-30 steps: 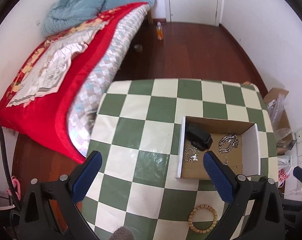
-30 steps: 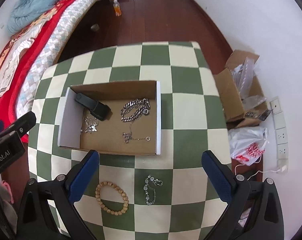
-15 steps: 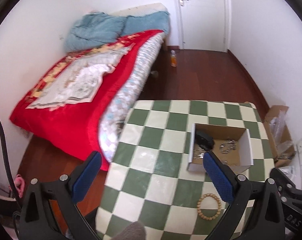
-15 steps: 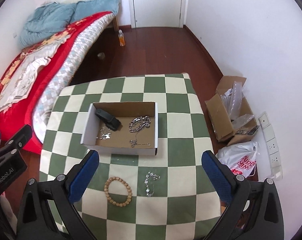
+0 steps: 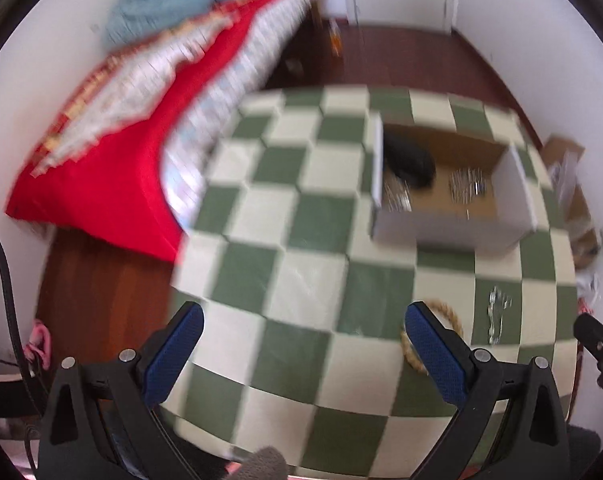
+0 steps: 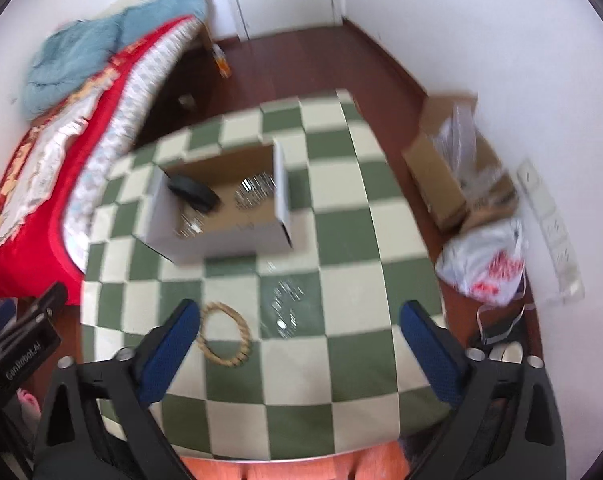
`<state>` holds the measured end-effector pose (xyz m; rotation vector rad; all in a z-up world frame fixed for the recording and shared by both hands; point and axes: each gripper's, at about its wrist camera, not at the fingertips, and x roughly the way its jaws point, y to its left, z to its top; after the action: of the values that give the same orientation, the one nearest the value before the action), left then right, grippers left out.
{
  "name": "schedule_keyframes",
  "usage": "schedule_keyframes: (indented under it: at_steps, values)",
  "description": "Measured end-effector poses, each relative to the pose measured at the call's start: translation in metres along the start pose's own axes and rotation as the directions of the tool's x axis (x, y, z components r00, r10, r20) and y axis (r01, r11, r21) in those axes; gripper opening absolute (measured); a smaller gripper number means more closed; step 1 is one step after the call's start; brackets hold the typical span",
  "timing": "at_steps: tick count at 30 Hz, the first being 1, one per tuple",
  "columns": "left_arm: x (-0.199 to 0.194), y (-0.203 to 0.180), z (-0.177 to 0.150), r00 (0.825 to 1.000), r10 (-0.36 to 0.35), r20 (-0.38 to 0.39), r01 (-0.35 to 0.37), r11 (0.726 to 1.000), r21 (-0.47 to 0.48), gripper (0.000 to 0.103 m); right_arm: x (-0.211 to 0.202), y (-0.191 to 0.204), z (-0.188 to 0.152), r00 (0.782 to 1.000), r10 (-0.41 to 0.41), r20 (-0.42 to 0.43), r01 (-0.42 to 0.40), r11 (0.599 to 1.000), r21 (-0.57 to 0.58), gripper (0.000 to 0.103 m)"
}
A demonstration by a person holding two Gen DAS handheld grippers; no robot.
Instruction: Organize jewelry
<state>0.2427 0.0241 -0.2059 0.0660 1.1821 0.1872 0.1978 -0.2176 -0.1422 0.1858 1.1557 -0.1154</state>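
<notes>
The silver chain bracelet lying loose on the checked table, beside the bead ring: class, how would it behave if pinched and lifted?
The silver chain bracelet lies in loose kinks, so it is probably floppy and would dangle. Its thin, flat links may slip from wide pads. It looks light.

Both wrist cameras look down from above the near edge of the checkered table (image 5: 313, 216) (image 6: 341, 216), sharing the cardboard box (image 5: 453, 228) (image 6: 225, 242).

An open white-walled cardboard box (image 6: 221, 216) sits on the green-and-cream checkered table (image 6: 341, 240). In it, a black pouch (image 6: 193, 196) lies left of a silver chain heap (image 6: 253, 194). Nearer than the box, on the table, a tan beaded bracelet (image 6: 225, 334) lies left of a silver chain bracelet (image 6: 285, 304). A red-quilted bed (image 5: 121, 120) stands left of the table; a brown cardboard carton (image 6: 453, 176) sits on the floor to its right.
</notes>
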Motion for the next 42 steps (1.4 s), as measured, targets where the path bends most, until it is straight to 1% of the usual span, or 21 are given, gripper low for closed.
schedule_keyframes:
  at_steps: [1, 2, 6, 8, 10, 14, 17, 19, 20, 21, 22, 23, 26, 31, 33, 35, 36, 39, 40, 41, 42]
  values:
    - [0.013, -0.007, -0.003, 0.999, -0.002, -0.043, 0.002, 1.000, 0.011, 0.102, 0.014, -0.006, -0.003, 0.999, -0.005, -0.035, 0.005, 1.000, 0.012, 0.083]
    - [0.028, -0.015, -0.007, 0.996, -0.015, -0.089, 0.017, 1.000, 0.022, 0.102, 0.028, -0.012, -0.006, 0.998, -0.001, -0.065, 0.003, 1.000, 0.027, 0.080]
    - [0.067, -0.042, -0.018, 0.980, -0.026, -0.198, 0.037, 0.998, 0.051, 0.101, 0.071, -0.028, -0.015, 0.990, 0.015, -0.142, -0.006, 0.998, 0.061, 0.078]
    - [0.078, -0.052, -0.021, 0.972, -0.047, -0.229, 0.062, 0.997, 0.055, 0.098, 0.088, -0.031, -0.018, 0.986, 0.014, -0.167, -0.003, 0.998, 0.064, 0.078]
    - [0.084, -0.060, -0.023, 0.968, -0.056, -0.244, 0.073, 0.995, 0.061, 0.094, 0.102, -0.033, -0.020, 0.983, 0.019, -0.183, -0.005, 0.997, 0.075, 0.078]
    - [0.093, -0.072, -0.028, 0.964, -0.042, -0.263, 0.066, 0.994, 0.083, 0.078, 0.118, -0.036, -0.018, 0.979, 0.029, -0.200, -0.011, 0.996, 0.089, 0.078]
    - [0.093, -0.074, -0.031, 0.967, -0.047, -0.250, 0.068, 0.995, 0.077, 0.076, 0.125, -0.036, -0.017, 0.978, 0.036, -0.205, -0.018, 0.996, 0.091, 0.078]
    - [0.092, -0.075, -0.033, 0.968, -0.061, -0.243, 0.081, 0.994, 0.073, 0.070, 0.128, -0.034, -0.016, 0.977, 0.046, -0.209, -0.028, 0.995, 0.091, 0.078]
    - [0.090, -0.075, -0.034, 0.968, -0.092, -0.235, 0.110, 0.992, 0.065, 0.055, 0.129, -0.032, -0.016, 0.977, 0.048, -0.209, -0.030, 0.996, 0.089, 0.078]
    - [0.090, -0.074, -0.034, 0.967, -0.111, -0.229, 0.128, 0.990, 0.061, 0.033, 0.129, -0.032, -0.016, 0.977, 0.049, -0.208, -0.031, 0.996, 0.088, 0.078]
    - [0.090, -0.073, -0.032, 0.966, -0.116, -0.230, 0.133, 0.989, 0.062, 0.022, 0.130, -0.031, -0.016, 0.976, 0.053, -0.209, -0.035, 0.996, 0.088, 0.078]
    - [0.091, -0.074, -0.032, 0.966, -0.111, -0.235, 0.130, 0.989, 0.069, 0.007, 0.131, -0.030, -0.016, 0.976, 0.057, -0.211, -0.039, 0.995, 0.089, 0.078]
    - [0.092, -0.070, -0.035, 0.969, -0.094, -0.227, 0.116, 0.990, 0.086, 0.007, 0.133, -0.030, -0.017, 0.975, 0.066, -0.214, -0.046, 0.994, 0.096, 0.078]
    - [0.093, -0.046, -0.040, 0.972, -0.074, -0.221, 0.089, 0.994, 0.057, 0.007, 0.138, -0.027, -0.021, 0.966, 0.119, -0.231, -0.093, 0.988, 0.121, 0.078]
    - [0.095, -0.035, -0.042, 0.973, -0.066, -0.222, 0.078, 0.996, 0.044, 0.007, 0.141, -0.022, -0.023, 0.962, 0.129, -0.241, -0.103, 0.988, 0.118, 0.075]
    - [0.096, -0.033, -0.044, 0.972, -0.063, -0.225, 0.073, 0.997, 0.038, 0.007, 0.145, -0.015, -0.026, 0.960, 0.132, -0.245, -0.111, 0.989, 0.098, 0.068]
    - [0.096, -0.032, -0.045, 0.972, -0.062, -0.224, 0.072, 0.997, 0.035, 0.007, 0.148, -0.009, -0.028, 0.960, 0.128, -0.250, -0.112, 0.991, 0.080, 0.067]
    - [0.095, -0.031, -0.045, 0.973, -0.067, -0.222, 0.076, 0.997, 0.032, 0.007, 0.147, 0.009, -0.030, 0.973, 0.075, -0.220, -0.078, 0.997, -0.008, 0.057]
    - [0.094, -0.032, -0.045, 0.973, -0.072, -0.221, 0.081, 0.996, 0.031, 0.007, 0.146, 0.015, -0.031, 0.978, 0.044, -0.205, -0.054, 0.998, -0.044, 0.038]
    - [0.093, -0.033, -0.046, 0.972, -0.079, -0.222, 0.088, 0.996, 0.032, 0.007, 0.146, 0.019, -0.031, 0.981, 0.020, -0.192, -0.035, 0.997, -0.076, 0.008]
    - [0.090, -0.033, -0.046, 0.972, -0.081, -0.219, 0.091, 0.995, 0.035, 0.007, 0.146, 0.022, -0.031, 0.982, 0.015, -0.190, -0.033, 0.995, -0.095, 0.003]
